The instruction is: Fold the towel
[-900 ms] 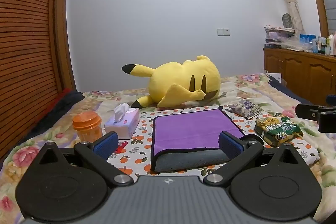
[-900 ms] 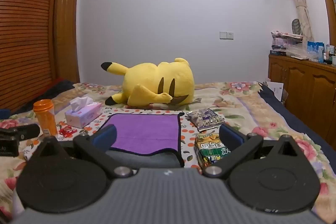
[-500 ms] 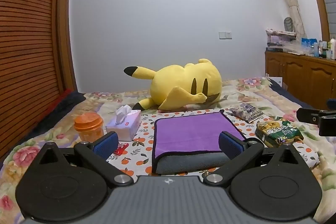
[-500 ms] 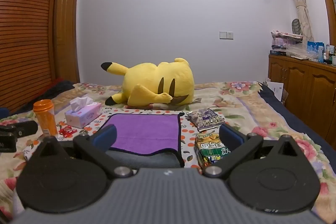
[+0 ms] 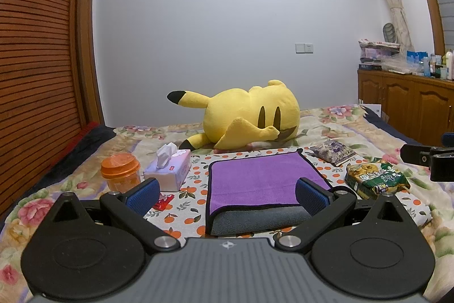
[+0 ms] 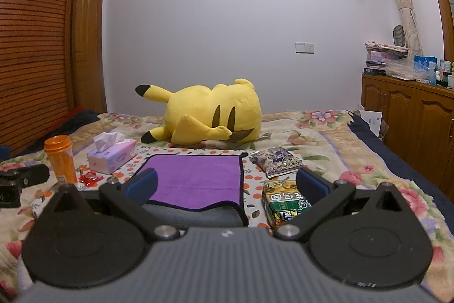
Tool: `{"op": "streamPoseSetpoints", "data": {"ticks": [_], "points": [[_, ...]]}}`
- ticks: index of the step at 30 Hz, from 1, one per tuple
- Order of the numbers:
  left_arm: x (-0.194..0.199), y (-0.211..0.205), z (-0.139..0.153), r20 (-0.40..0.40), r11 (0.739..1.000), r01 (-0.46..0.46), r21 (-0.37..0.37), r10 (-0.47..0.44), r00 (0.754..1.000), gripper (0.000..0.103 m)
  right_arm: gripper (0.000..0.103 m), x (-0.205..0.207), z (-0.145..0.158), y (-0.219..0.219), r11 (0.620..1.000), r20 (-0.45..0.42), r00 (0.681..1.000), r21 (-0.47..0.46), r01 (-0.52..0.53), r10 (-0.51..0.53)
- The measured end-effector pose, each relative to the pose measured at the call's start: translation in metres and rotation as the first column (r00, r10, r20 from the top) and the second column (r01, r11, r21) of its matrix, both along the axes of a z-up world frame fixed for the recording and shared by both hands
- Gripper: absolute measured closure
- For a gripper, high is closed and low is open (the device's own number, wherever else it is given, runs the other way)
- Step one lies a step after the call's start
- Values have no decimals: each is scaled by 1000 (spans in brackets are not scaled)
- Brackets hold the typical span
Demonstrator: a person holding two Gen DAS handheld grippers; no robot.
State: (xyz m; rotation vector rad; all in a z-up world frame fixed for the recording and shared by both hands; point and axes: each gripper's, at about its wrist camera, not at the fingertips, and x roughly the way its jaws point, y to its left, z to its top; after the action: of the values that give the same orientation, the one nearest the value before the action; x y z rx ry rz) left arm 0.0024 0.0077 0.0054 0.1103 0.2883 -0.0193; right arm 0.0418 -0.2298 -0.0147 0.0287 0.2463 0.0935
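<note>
Lying flat at lower centre of both frames, the towel [image 5: 264, 181] runs left to right just beyond the left gripper [image 5: 227, 193] and right gripper [image 6: 225, 186], both spread apart, empty, about equally near.

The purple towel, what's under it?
The purple towel lies on a white cloth printed with oranges, spread over the flowery bedspread. Its near edge shows a grey layer. Whatever lies directly beneath the towel is covered, so that cannot be seen.
</note>
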Motion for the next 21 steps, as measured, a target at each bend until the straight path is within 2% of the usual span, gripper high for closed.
{"op": "streamPoseSetpoints", "data": {"ticks": [21], "points": [[-1, 0, -1, 2, 1000, 0, 5, 0, 1000, 0, 0, 0, 0, -3, 1000, -1, 1000, 2, 2, -2]]}}
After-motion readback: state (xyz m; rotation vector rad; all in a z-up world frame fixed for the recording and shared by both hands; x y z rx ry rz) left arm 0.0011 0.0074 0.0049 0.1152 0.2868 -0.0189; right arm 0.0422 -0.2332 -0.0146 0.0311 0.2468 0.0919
